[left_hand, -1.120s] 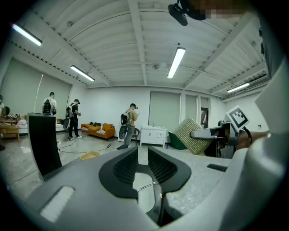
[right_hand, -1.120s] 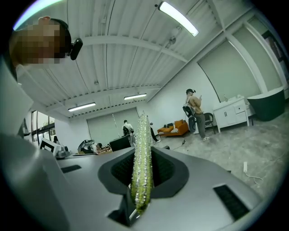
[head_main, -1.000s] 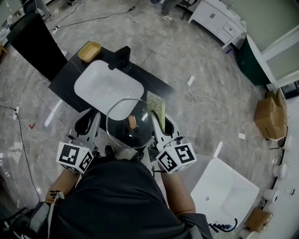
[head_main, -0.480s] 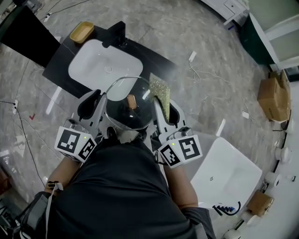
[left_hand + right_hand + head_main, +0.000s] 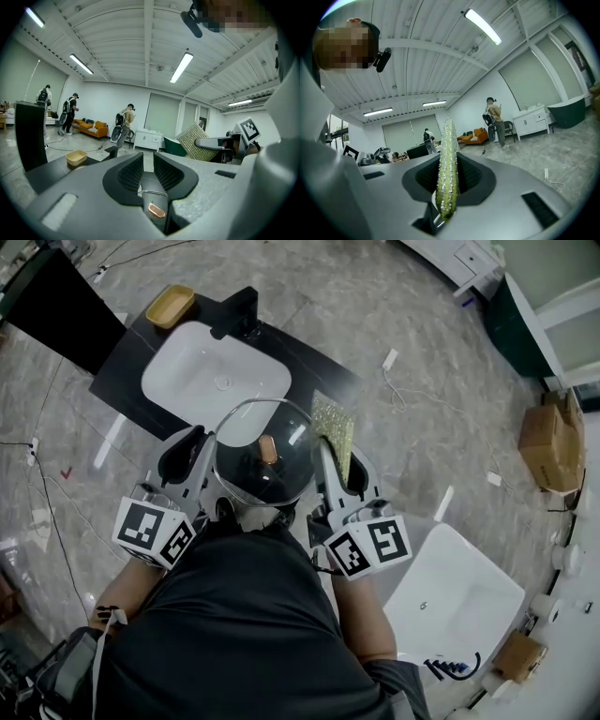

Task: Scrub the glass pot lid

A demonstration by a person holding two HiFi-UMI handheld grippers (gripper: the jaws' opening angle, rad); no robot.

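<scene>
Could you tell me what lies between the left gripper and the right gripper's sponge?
The glass pot lid fills that stretch in the head view. The left gripper holds its rim; the sponge is beside the opposite edge.

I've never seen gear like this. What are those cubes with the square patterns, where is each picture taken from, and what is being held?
There is no robot here. A person holds a two-jaw hand tool in each hand, and the patterned cubes are part of those tools. The head view looks steeply down from a camera on the person's head. The two gripper views come from cameras riding on each tool, looking along its jaws. The left gripper is clamped on the edge of a glass pot lid. The right gripper pinches a green scrubbing sponge. Beyond them a white sink sits in a black counter, with a yellow dish at one corner.
</scene>
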